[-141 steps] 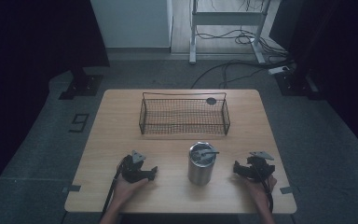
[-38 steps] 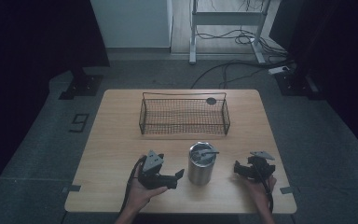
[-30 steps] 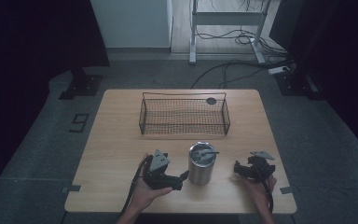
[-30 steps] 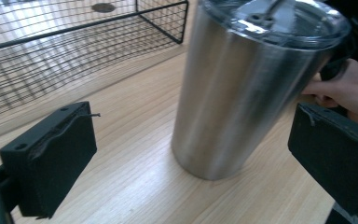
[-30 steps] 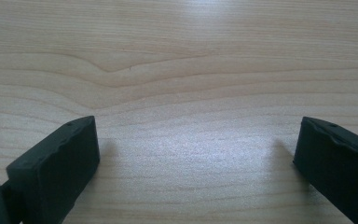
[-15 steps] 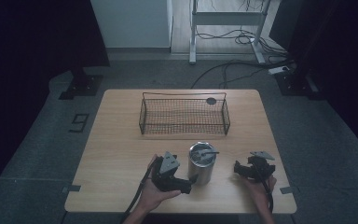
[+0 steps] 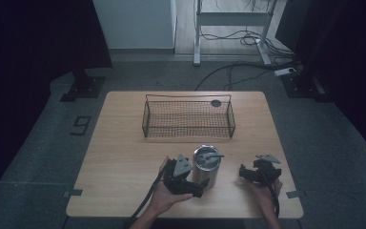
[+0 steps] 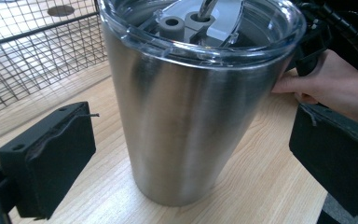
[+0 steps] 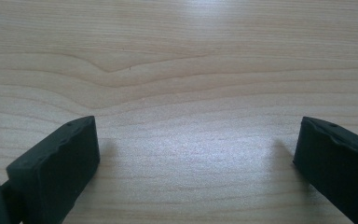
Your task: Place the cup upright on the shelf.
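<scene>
Standing near the basket [image 7: 188, 117], the cup [image 8: 191, 98] is waiting between your left claw's [image 8: 186, 154] wide-open jaws, untouched. Your right claw [image 9: 191, 154] is resting wide open, empty, beside the cup.

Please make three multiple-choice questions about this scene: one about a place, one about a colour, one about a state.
1. Where does the steel tumbler stand?
A. in the wire basket
B. on the table, nearer the person than the basket
C. on the floor

2. What colour are the fingers of the left gripper?
A. black
B. white
C. red

3. How is the left gripper?
A. shut on the tumbler
B. open, one finger on each side of the tumbler
C. lying in the basket

Answers: 1 B, the high view shows it in front of the wire basket. 2 A, both pads look black. 3 B, gaps show between fingers and tumbler.
</scene>
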The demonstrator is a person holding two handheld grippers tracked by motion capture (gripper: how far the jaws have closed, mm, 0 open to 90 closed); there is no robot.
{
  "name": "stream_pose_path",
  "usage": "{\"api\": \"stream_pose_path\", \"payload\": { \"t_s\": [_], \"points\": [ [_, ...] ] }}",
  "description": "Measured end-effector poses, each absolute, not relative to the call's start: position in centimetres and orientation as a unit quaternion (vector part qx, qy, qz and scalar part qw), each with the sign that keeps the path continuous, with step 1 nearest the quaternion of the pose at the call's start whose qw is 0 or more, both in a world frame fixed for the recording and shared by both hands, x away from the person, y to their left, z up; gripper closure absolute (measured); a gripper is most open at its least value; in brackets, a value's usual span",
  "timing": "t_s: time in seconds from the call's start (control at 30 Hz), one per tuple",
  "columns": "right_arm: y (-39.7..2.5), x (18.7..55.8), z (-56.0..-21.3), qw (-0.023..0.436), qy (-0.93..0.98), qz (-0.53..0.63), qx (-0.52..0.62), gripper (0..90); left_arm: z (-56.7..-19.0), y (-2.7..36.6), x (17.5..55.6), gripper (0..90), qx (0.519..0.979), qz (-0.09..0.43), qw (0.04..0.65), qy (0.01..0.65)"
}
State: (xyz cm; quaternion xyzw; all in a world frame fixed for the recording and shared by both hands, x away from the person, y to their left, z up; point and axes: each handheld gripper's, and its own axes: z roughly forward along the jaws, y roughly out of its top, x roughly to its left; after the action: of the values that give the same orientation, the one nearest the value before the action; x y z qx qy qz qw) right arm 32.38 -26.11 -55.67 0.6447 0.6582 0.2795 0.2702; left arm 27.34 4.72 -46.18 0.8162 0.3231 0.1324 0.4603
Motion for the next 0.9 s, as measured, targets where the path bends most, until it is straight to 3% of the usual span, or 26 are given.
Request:
{"api": "stream_pose_path", "payload": {
  "t_s": [0.9],
  "points": [
    [-26.1,32.4,-55.7,0.27,0.658,0.279,0.645,0.0,-47.1,1.8,29.8,1.1,0.813,0.14,0.463,0.326]
  ]
}}
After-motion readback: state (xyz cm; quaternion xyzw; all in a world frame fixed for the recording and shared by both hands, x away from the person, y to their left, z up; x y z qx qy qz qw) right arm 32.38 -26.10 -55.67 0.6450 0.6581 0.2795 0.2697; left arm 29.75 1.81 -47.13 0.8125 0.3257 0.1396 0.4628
